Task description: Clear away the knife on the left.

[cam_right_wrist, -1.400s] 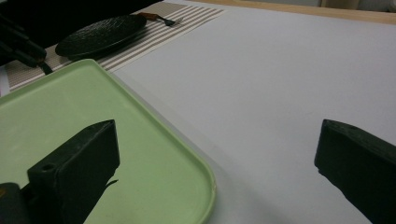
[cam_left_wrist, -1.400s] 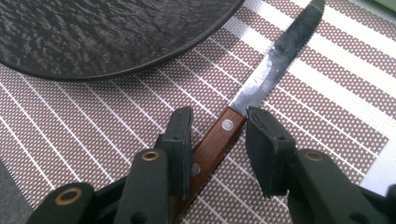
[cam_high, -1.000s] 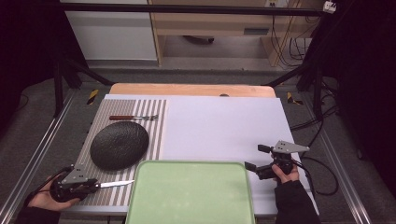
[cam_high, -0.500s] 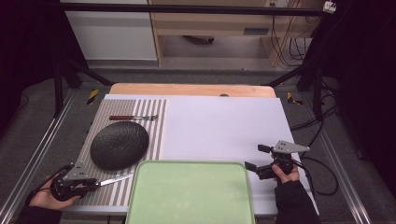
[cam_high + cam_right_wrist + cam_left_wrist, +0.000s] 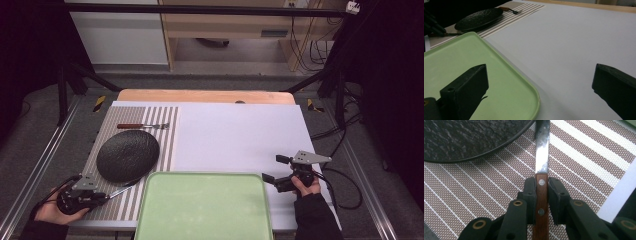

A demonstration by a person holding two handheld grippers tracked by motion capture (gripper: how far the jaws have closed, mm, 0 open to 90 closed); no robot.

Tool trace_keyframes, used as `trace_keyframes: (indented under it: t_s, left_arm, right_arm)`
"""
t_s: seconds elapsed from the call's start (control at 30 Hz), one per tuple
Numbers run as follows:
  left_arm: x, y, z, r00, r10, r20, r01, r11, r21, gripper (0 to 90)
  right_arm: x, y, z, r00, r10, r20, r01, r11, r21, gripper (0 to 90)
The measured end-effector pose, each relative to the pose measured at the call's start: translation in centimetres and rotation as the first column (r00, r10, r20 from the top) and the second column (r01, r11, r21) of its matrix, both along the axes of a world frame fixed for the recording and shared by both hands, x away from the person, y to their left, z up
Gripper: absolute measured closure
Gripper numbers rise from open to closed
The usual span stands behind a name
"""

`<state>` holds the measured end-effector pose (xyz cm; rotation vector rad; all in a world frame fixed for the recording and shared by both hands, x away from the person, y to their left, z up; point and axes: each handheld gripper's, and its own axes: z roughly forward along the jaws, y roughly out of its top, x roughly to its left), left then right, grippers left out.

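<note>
Near left on the striped placemat: a dark oval plate, its near rim just over the tip of the knife; farther back a fork, and to the right a green tray at the near edge of the white-covered bench. Left gripper held low at the near left corner, pointing right toward the plate, having just closed and now clamped on the knife's wooden handle, blade lying flat on the placemat. Right gripper resting in the hand at the tray's right corner, held wide apart with nothing between, aimed left across the tray.
</note>
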<state>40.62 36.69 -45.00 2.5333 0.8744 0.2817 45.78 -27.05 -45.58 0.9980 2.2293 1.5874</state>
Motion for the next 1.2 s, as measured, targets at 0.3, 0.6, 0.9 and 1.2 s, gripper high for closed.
trace_keyframes:
  t_s: [0.3, 0.6, 0.9, 1.2]
  left_arm:
    - [0.2, -0.6, 0.0, 0.9999, 0.005, -0.013, -0.005, 0.9997, 0.025, 75.8]
    - [0.2, -0.6, 0.0, 0.9998, 0.007, -0.019, -0.006, 0.9997, 0.023, 77.0]
    - [0.1, -0.2, 0.2, 0.9992, -0.002, -0.039, 0.002, 1.0, -0.003, 77.2]
    - [-0.4, -0.4, 1.1, 0.9983, -0.049, -0.03, 0.049, 0.9987, -0.012, 77.2]
  right_arm:
    - [0.0, 0.0, 0.0, 1.0, 0.0, -0.001, 0.0, 1.0, -0.001, 0.8]
    - [0.0, 0.0, 0.0, 1.0, 0.0, -0.001, 0.0, 1.0, -0.001, 0.8]
    - [0.0, 0.0, 0.0, 1.0, 0.001, -0.001, -0.001, 1.0, 0.001, 0.9]
    - [0.0, 0.0, 0.0, 1.0, 0.001, -0.001, -0.001, 1.0, 0.001, 0.8]
